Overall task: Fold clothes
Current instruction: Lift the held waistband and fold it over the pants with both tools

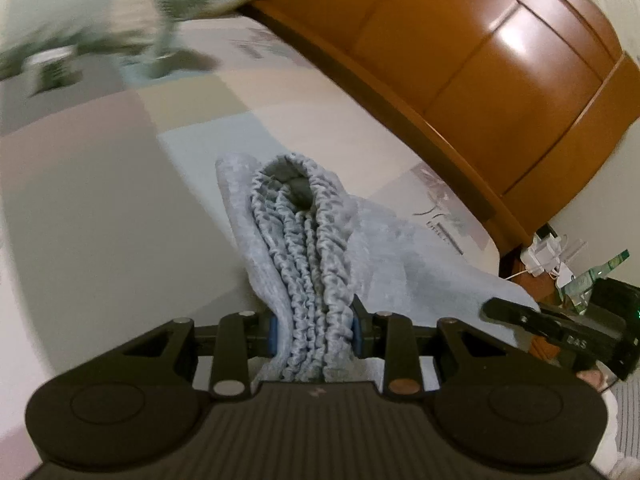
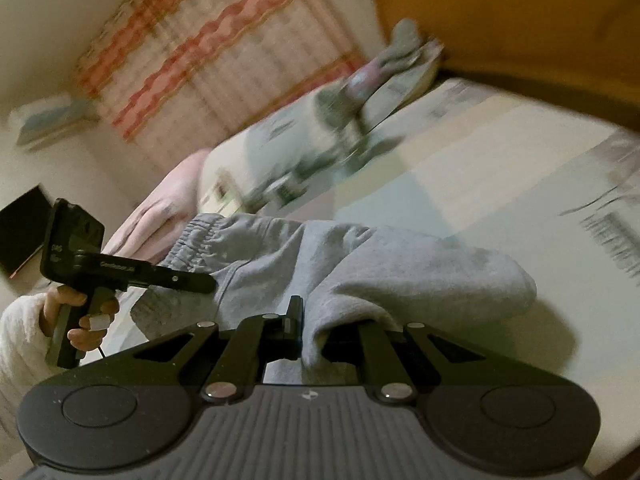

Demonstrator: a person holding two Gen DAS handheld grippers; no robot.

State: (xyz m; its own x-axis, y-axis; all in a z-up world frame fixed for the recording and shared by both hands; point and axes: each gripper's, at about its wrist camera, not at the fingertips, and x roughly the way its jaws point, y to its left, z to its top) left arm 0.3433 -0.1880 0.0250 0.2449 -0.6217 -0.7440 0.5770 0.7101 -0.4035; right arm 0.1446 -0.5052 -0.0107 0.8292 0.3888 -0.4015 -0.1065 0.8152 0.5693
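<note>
With grey sweatpants bunched at frame centre on bed, fold looks about half done: my left gripper clamped on stacked elastic waistband, my right gripper pinching leg end; left to do, I judge: lay flat, smooth, final fold; other clothes upper left look untouched

Left hand-held gripper, bottom centre of its view, is clamped tight; right hand-held gripper likewise pinches closed, lower centre.

Dim, warm light; blurred, fisheye-warped edges.
</note>
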